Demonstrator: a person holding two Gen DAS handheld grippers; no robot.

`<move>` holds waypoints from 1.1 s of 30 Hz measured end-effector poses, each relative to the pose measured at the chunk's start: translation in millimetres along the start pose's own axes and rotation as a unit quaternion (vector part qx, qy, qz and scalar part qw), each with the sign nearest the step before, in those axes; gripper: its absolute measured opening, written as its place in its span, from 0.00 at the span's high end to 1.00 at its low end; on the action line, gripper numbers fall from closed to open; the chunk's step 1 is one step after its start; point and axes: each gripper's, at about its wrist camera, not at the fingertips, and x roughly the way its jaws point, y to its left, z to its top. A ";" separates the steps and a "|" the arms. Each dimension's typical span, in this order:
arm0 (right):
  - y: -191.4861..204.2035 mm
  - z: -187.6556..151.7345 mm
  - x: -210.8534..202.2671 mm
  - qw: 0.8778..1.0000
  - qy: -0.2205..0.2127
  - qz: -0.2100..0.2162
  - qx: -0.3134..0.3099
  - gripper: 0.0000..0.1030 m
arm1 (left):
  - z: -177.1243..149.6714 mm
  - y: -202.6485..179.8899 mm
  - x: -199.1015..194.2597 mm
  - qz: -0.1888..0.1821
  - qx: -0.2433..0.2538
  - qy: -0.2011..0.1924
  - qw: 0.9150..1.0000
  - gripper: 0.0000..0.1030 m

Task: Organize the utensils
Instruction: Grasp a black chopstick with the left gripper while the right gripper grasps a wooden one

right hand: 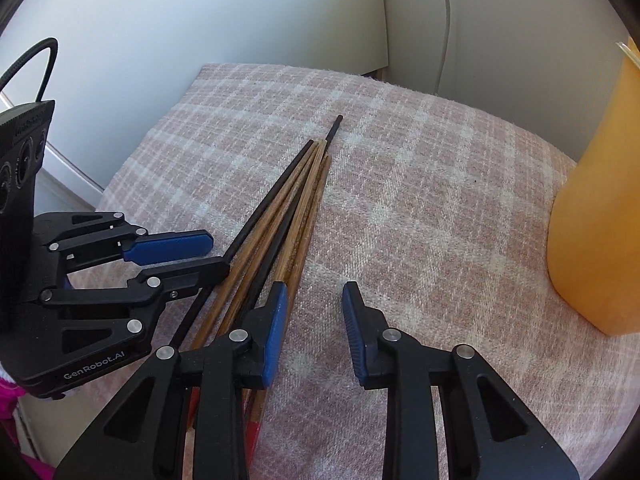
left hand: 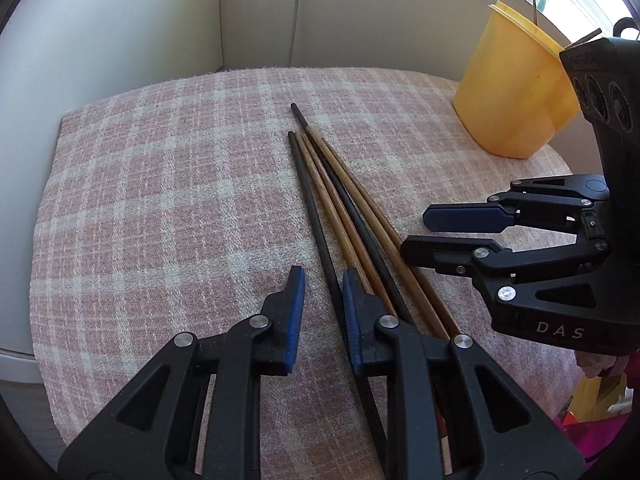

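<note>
Several chopsticks (left hand: 340, 200), some black and some brown, lie bunched on a pink plaid cloth (left hand: 160, 200), tips pointing away. My left gripper (left hand: 323, 272) hangs over their near part, jaws a little apart, with the leftmost black chopstick (left hand: 312, 216) running through the gap untouched by the left pad. The right wrist view shows that gripper (right hand: 219, 252) at the bunch's (right hand: 288, 208) left side. My right gripper (right hand: 315, 286) is open over bare cloth, its left finger resting above the brown sticks. It enters the left wrist view (left hand: 416, 232) from the right.
A yellow plastic container (left hand: 516, 92) stands on the cloth at the far right, with thin sticks poking out of it; it fills the right edge (right hand: 600, 220) of the right wrist view. White walls and a cable (right hand: 444, 20) rise behind. Pink items lie beyond the cloth's near edge.
</note>
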 end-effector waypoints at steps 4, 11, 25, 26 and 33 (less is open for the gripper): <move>2.7 5.2 3.6 1.000 0.010 0.003 -0.002 0.76 | 15.8 -3.9 11.1 0.001 0.002 0.005 1.000 0.84; 1.4 14.8 8.5 0.999 0.032 -0.007 -0.014 0.84 | 28.9 5.6 19.5 -0.009 -0.006 0.015 1.000 0.91; -2.4 21.7 10.1 0.999 0.044 0.007 0.007 0.94 | 56.6 13.8 42.4 -0.021 -0.042 0.003 0.999 0.95; -4.5 20.7 9.4 0.999 0.042 0.012 0.012 0.94 | 56.3 15.5 41.9 -0.023 -0.046 -0.001 0.999 0.95; -14.0 16.2 -2.9 0.999 0.016 0.033 0.038 0.95 | 56.7 27.4 21.9 -0.038 -0.063 -0.042 0.996 0.96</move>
